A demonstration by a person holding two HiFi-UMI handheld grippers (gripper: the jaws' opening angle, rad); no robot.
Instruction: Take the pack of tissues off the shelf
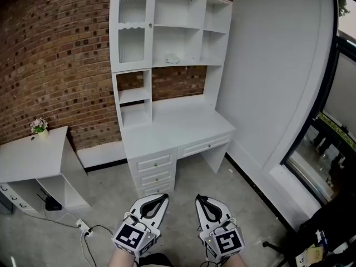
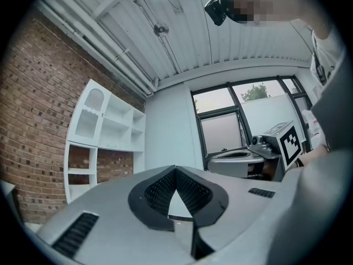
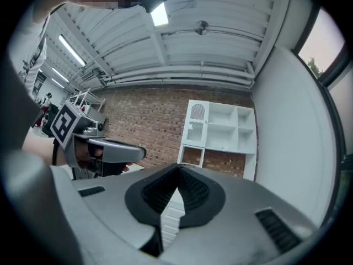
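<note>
The pack of tissues (image 1: 172, 58) is a small pale bundle lying on a middle shelf of the white hutch (image 1: 167, 32) above the desk (image 1: 178, 129), against the brick wall. Both grippers hang low over the floor, well short of the desk. My left gripper (image 1: 158, 196) has its jaw tips touching, shut on nothing; its own view shows the tips (image 2: 176, 169) met, with the hutch (image 2: 105, 126) far off to the left. My right gripper (image 1: 201, 198) is shut and empty too, tips together (image 3: 178, 165), and the hutch (image 3: 220, 131) is straight ahead of it.
A low white side table (image 1: 33, 154) with a small flower pot (image 1: 39, 125) stands at the left. A power strip and cables (image 1: 83, 225) lie on the floor beneath it. Desk drawers (image 1: 156, 171) face me. A white wall and dark-framed window (image 1: 334, 121) close the right.
</note>
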